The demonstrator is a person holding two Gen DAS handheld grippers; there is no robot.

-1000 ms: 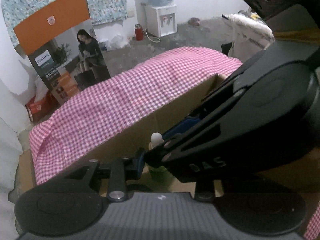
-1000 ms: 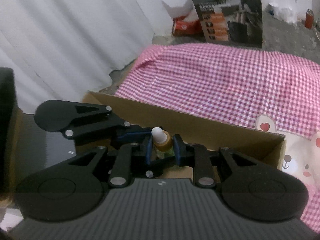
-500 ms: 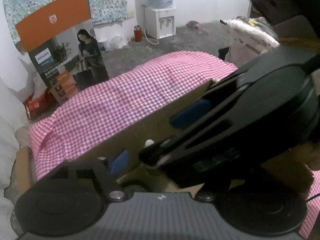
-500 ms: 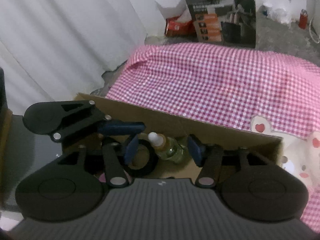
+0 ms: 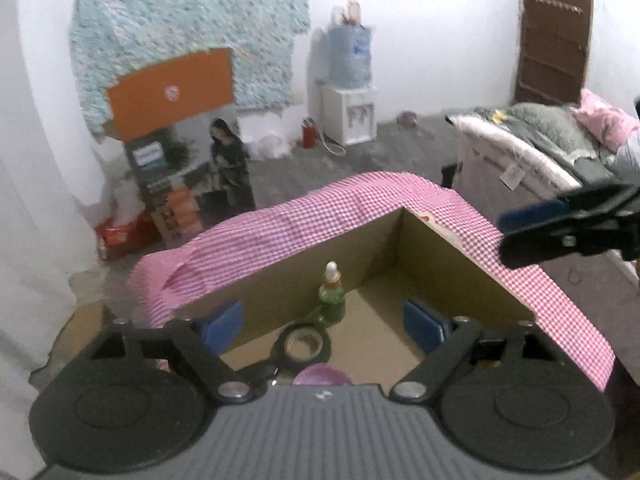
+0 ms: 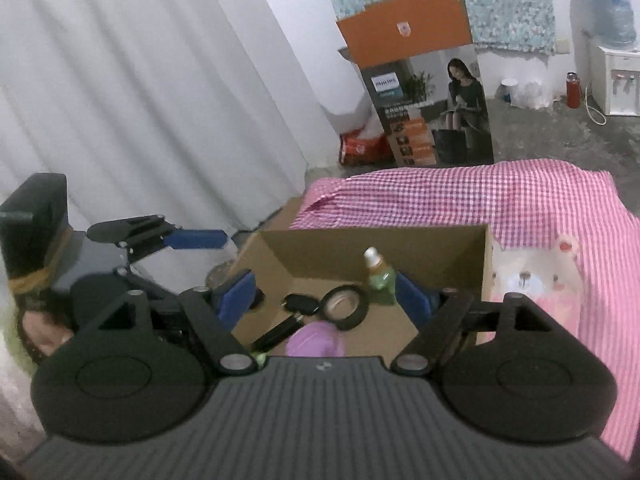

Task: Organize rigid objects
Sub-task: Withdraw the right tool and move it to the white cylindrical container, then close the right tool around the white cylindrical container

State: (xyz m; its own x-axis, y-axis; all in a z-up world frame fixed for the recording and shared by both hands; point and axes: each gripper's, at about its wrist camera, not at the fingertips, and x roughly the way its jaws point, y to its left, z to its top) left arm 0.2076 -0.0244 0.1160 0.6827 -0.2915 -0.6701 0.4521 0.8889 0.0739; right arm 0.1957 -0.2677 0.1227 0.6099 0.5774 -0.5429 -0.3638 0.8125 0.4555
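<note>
Standing here watching, and both tools are up over the cardboard box (image 6: pixel 452 248) with nothing in them. In the right wrist view the right tool (image 6: pixel 326 294) fills the bottom of the frame, blue pads spread wide apart. Same for the left tool (image 5: pixel 322 320) in its own view: spread, holding nothing.

Nearest inside the box is a purple lid-looking thing (image 6: pixel 318 340) at bottom centre, mostly hidden behind the tool body, so I can't tell what it really is. Next to it lies a black stick-shaped item (image 6: pixel 280 330), then a black tape roll (image 6: pixel 346 306) flat on the box floor. Farthest in, the little green bottle (image 5: pixel 331 300) with the pale cap stands upright close to the back wall, just behind the tape.

If you ask me, that bottle is placed and the sensible thing now is to rise straight up and go for whatever's next. The bottle is tall and narrow, so I'd guess any sideways brush from a pad tips it.

Room-wise: the back wall and the right wall meet in a corner near the bottle, so it's tight there. Beyond the box, the pink checked cloth (image 5: pixel 304 224) stretches toward upper centre with lots of open space, and the left of the right-wrist frame is crowded by the other tool.
</note>
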